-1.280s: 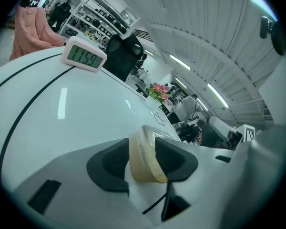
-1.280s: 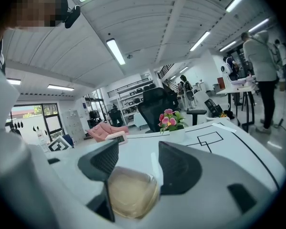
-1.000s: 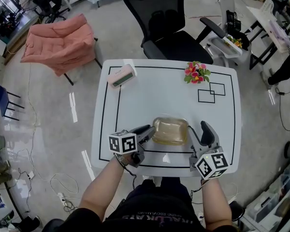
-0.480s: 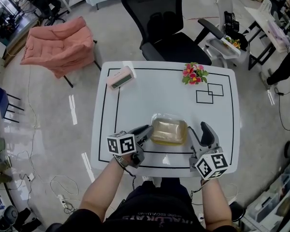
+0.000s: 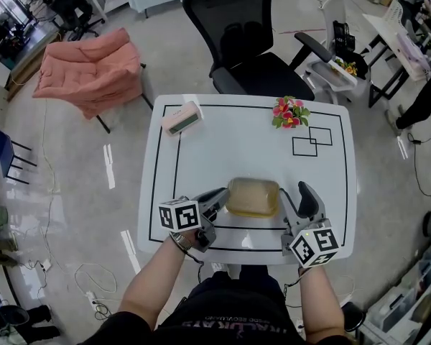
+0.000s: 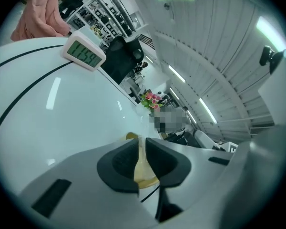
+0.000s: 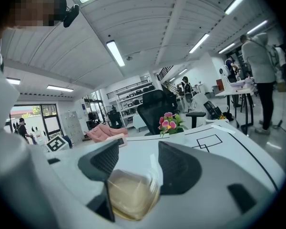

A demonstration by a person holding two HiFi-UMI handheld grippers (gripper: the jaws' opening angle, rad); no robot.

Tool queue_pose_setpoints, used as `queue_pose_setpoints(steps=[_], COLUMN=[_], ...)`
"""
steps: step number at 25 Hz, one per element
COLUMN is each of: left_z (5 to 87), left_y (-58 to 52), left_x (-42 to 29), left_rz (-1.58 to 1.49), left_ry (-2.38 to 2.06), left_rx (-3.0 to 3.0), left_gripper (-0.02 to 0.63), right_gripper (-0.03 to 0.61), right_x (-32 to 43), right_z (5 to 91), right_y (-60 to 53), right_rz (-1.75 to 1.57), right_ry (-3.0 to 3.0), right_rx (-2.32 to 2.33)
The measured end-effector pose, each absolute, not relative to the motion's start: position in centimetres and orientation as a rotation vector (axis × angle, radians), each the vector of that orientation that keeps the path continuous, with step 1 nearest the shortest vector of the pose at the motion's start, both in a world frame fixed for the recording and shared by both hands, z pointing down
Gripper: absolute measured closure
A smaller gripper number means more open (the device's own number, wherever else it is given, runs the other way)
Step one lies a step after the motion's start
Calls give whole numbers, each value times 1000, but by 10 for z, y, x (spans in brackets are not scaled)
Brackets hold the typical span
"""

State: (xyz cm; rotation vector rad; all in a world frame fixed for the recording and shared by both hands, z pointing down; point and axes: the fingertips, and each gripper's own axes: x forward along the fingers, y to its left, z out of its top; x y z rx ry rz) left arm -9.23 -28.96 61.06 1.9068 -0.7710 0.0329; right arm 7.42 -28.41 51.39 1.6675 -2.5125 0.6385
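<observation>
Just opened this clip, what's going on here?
A person at a white table holds a gripper in each hand, both at a clear plastic container with yellowish contents near the table's front edge. The left gripper is shut on the container's left rim. The right gripper is open, with its jaws apart at the container's right side and not clamping it. A digital clock and a small pot of flowers sit along the far side, away from both grippers.

The left gripper (image 6: 140, 144) hides most of the plastic container (image 6: 143, 179).
</observation>
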Motion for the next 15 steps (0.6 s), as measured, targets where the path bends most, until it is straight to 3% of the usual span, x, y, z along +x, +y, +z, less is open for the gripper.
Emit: queue_pose_setpoints(steps=[15], left_z=[544], left_y=[-285], left_x=[-97], left_rz=[-184], left_ry=[-662], left_rx=[1985], left_gripper=[568], right_gripper=[336], right_x=[60], right_z=[486], right_y=[-274], right_rz=[560], right_ry=[-2541], right_rx=[1702])
